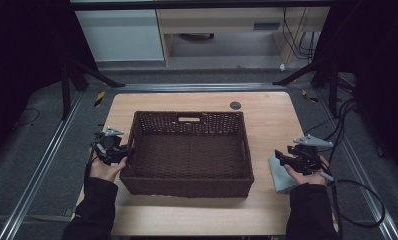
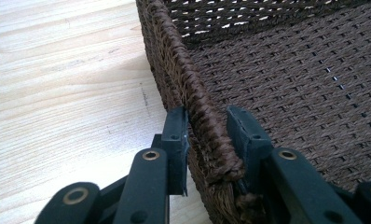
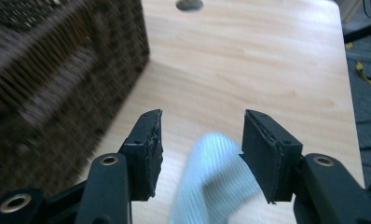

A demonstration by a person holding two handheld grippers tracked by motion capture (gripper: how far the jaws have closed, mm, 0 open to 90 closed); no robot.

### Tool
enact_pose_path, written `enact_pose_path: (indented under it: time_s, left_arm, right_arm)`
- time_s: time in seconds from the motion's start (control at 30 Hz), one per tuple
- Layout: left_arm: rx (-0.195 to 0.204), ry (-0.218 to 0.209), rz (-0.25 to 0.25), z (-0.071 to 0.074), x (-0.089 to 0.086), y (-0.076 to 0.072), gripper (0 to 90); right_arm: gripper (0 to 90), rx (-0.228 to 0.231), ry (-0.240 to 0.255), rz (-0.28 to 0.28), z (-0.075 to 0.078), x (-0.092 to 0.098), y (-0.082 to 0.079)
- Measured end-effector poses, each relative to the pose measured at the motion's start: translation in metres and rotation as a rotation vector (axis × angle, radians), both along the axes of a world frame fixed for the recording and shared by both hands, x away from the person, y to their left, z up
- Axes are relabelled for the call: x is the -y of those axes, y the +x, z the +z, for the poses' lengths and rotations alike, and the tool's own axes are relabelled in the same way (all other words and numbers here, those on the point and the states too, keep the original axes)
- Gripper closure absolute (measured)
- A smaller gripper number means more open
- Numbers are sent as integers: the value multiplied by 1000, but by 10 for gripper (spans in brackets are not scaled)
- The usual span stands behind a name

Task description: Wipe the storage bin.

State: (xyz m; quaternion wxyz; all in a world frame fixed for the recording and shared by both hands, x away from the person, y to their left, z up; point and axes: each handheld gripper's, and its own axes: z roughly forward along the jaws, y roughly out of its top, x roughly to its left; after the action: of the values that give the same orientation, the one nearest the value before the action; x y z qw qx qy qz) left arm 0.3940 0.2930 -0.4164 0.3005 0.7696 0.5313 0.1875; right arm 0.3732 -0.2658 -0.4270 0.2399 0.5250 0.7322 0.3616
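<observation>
The brown woven basket (image 1: 189,152) sits in the middle of the wooden table (image 1: 267,115), its left wall between the jaws of the left gripper (image 1: 118,151). The left gripper view shows what the high view cannot: the braided rim (image 2: 203,126) stands between the two black jaws, the left one against the outer side and the right one close at the inner side, though whether both press on it is hard to tell. To the right of the basket a pale blue cloth (image 1: 280,174) lies on the table near its edge. The right gripper (image 1: 286,159) hovers over the cloth with its jaws wide apart, and in the right gripper view the cloth (image 3: 216,179) lies below and between them, untouched. That view blurs the basket's near wall. A round grey cap (image 1: 235,105) sits in the table behind the basket. In the high view, both hands partly cover their grippers.
</observation>
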Motion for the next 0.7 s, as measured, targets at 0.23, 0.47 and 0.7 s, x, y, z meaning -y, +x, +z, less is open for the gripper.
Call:
enact_pose_path:
  time_s: [0.23,0.47,0.7]
  left_arm:
    - [-2,-3,4,0,-1,0,691]
    - [-6,0,7,1,-3,1,694]
    - [-17,1,8,2,-4,3,697]
  right_arm:
    - [474,-46,-21,-24,-18,14,-11]
    - [482,-104,-26,-7,-36,14,-18]
    - [547,-146,-30,11,-44,9,-18]
